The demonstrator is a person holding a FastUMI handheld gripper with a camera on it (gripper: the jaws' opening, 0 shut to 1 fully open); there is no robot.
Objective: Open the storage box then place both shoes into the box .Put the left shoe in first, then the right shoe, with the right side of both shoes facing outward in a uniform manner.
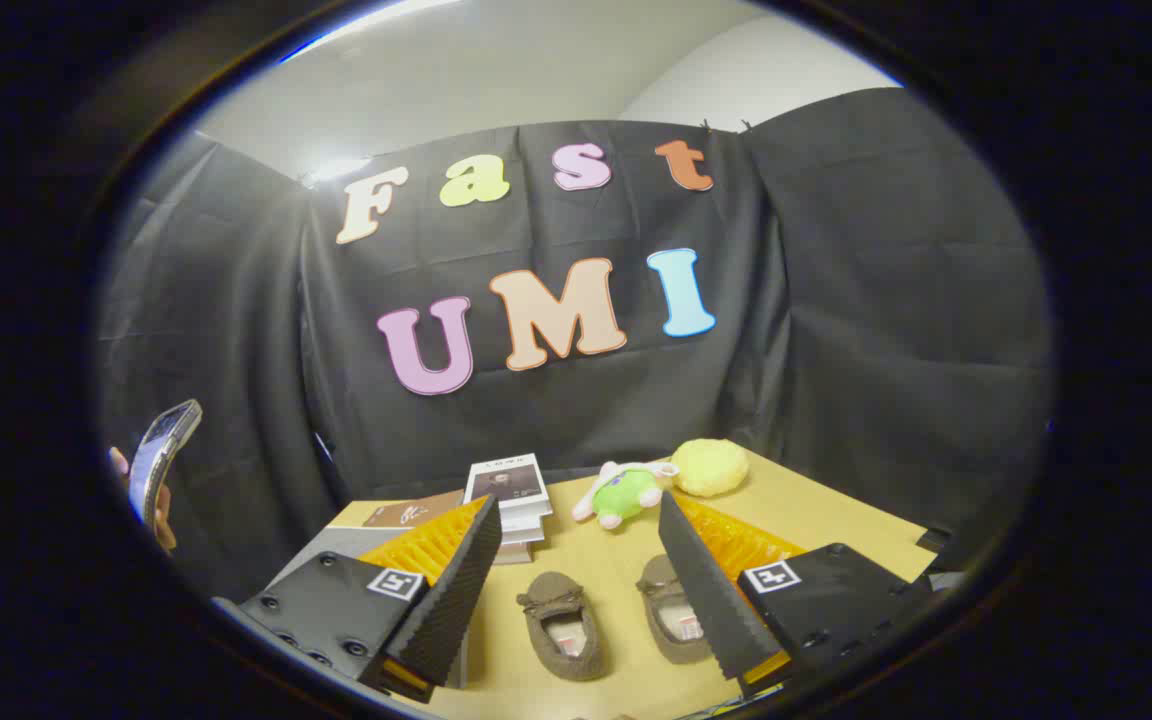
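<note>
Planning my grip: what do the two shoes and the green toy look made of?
Both shoes, below the open tool, look like soft brown suede or felt: matte, napped, no shine, with a pale lining. The green toy beyond them looks like plush fabric, fuzzy at its edges. The exact fibre can't be told.

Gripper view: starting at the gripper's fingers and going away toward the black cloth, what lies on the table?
Open gripper, pair of brown shoes between its fingers → stack of books and green plush toy → yellow plush ball.
</note>
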